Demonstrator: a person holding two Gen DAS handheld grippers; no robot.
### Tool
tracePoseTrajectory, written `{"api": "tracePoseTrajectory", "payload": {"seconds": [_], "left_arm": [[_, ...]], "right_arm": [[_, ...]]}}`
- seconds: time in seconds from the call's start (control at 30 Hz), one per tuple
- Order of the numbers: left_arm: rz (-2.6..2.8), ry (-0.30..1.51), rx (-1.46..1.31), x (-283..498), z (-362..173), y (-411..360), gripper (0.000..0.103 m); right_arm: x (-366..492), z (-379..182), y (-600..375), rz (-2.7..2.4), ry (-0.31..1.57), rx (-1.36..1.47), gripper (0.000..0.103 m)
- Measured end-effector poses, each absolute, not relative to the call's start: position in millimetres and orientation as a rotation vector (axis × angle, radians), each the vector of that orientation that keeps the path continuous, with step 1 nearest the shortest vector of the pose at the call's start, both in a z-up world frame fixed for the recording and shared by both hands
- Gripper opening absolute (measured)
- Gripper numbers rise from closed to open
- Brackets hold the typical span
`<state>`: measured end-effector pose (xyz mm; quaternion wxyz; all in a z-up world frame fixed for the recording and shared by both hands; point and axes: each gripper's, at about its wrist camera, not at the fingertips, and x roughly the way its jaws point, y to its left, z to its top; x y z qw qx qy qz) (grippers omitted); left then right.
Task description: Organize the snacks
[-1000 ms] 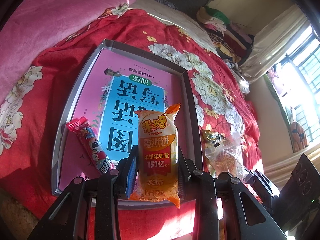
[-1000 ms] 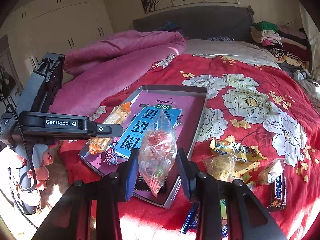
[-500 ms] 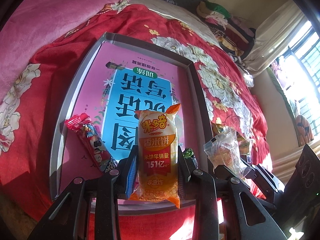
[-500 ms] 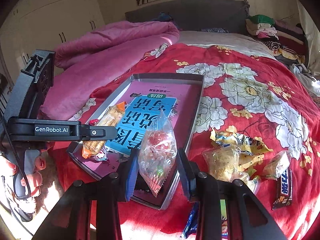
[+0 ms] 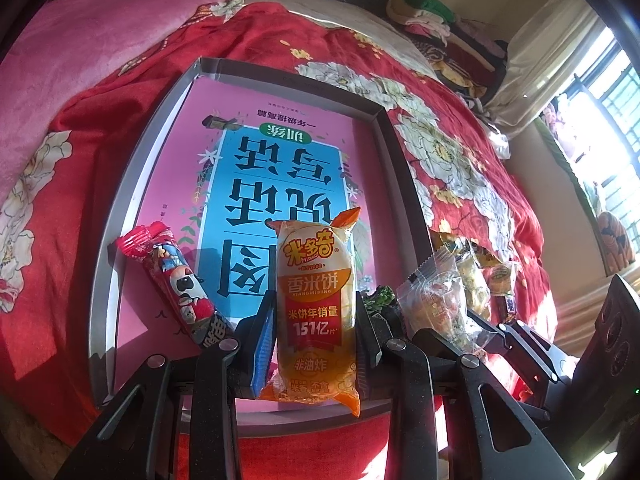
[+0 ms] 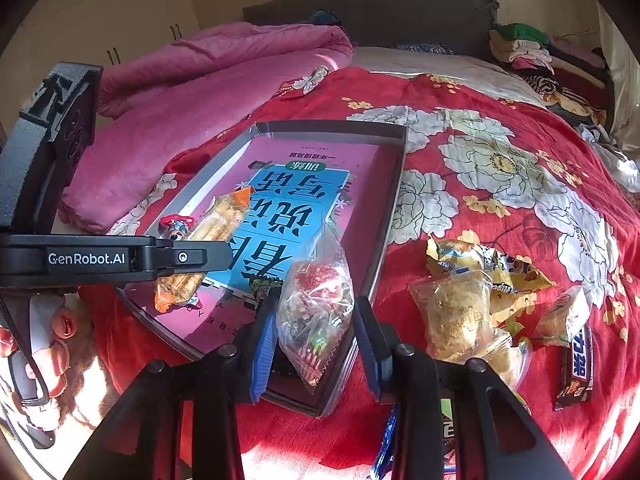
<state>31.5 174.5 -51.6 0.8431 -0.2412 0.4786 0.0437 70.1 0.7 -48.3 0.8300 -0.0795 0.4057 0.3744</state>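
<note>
While clamped in the left gripper (image 5: 316, 344), rice-cracker packet (image 5: 316, 312) stands upright — torn orange end uppermost.

Orange rice-cracker pack (image 5: 316, 312) upright, clear candy bag (image 6: 316, 308) over tray (image 6: 394, 184)

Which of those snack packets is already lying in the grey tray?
Only the red cartoon-printed stick packet lies in the tray; others are gripper-held or on the bedspread.

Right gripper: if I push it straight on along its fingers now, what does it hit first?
Probably the pink book lying in the grey tray; the right gripper, shut on a clear candy bag, points down into it. Depth is uncertain.
</note>
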Motion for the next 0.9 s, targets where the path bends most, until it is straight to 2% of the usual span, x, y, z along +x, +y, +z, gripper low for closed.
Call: {"api": "tracePoseTrajectory", "payload": {"seconds": [0.63,0.9], "left_arm": [[0.100,1.029,-0.477,34.0,-54.3,170.6,0.035],[0.112,1.034,-0.472,33.7,-53.3,171.0,0.035]], "right_arm": [[60.0,-47.6,1.4,0.835,0.868,-0.194,0.039],[53.3,-44.3,-0.1,0.870,0.858,-0.197,0.044]]}}
